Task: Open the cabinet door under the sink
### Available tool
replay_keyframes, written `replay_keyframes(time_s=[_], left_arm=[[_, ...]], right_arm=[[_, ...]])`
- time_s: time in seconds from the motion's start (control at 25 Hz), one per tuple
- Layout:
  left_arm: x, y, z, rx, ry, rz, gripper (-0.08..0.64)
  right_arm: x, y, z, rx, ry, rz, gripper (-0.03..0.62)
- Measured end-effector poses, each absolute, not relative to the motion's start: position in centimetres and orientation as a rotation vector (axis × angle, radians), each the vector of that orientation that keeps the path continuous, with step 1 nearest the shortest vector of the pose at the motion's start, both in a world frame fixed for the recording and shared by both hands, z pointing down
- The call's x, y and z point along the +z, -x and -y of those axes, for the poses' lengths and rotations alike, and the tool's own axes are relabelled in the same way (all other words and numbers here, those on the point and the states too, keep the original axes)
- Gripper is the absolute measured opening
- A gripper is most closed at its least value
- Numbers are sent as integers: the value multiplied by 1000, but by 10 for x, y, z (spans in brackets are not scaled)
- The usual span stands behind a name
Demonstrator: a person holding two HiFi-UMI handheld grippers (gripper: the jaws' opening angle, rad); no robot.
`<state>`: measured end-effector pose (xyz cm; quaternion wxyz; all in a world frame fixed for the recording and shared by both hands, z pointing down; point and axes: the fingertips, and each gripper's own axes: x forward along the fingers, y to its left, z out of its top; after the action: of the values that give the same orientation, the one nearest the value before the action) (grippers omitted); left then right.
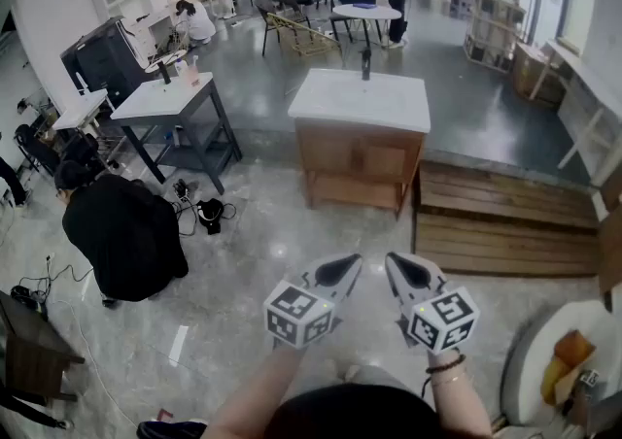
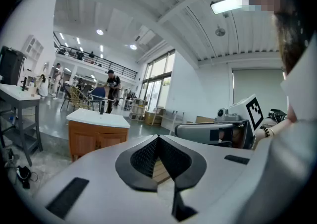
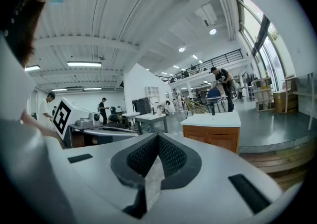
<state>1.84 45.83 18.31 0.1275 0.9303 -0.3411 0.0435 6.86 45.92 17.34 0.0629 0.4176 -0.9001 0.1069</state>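
A wooden sink cabinet [image 1: 361, 163] with a white top [image 1: 362, 100] and a black tap [image 1: 366, 62] stands on the floor some way ahead of me; its front doors look closed. The same cabinet shows far off at the left of the left gripper view [image 2: 96, 140] and at the right of the right gripper view [image 3: 213, 137]. My left gripper [image 1: 348, 266] and right gripper [image 1: 397, 264] are held side by side in front of my body, well short of the cabinet. Both are shut with nothing between the jaws.
A low wooden platform [image 1: 505, 220] lies to the right of the cabinet. A dark table [image 1: 171, 112] stands to its left, with a person in black [image 1: 121, 233] crouching beside cables [image 1: 206, 214]. Chairs, tables and people stand farther back.
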Motion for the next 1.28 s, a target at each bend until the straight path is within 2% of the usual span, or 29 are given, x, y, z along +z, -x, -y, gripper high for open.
replay_keyframes(time_s=[0.68, 1.28], left_arm=[[187, -15, -465, 132, -2807, 588, 9], [202, 5, -440, 161, -2798, 546, 8]], right_arm=[[187, -51, -472, 336, -933, 2812, 5], [201, -31, -439, 447, -1046, 2795, 5]])
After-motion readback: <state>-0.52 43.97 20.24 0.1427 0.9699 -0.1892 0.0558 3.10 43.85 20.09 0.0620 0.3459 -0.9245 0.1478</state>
